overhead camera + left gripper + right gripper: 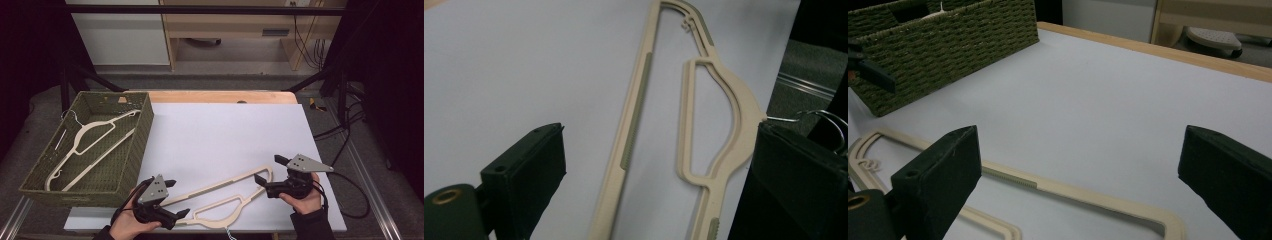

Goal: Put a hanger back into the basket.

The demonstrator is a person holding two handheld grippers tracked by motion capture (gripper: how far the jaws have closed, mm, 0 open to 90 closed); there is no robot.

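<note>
A cream plastic hanger [220,184] lies flat on the white board [225,130] near the front edge, its metal hook [819,116] toward the person. My left gripper [177,198] is open, its jaws straddling the hanger's left end; the straight bar [634,125] and the shoulder loop [729,100] lie between them. My right gripper [270,170] is open around the hanger's right corner, and the bar [1073,192] runs between its jaws without touching them. A second cream hanger [92,127] lies inside the green woven basket [135,150].
The basket [948,45] stands at the left, half over the board's edge. A wooden table strip [220,96] shows behind the board. Black frame posts flank the table, and cables trail off at the right.
</note>
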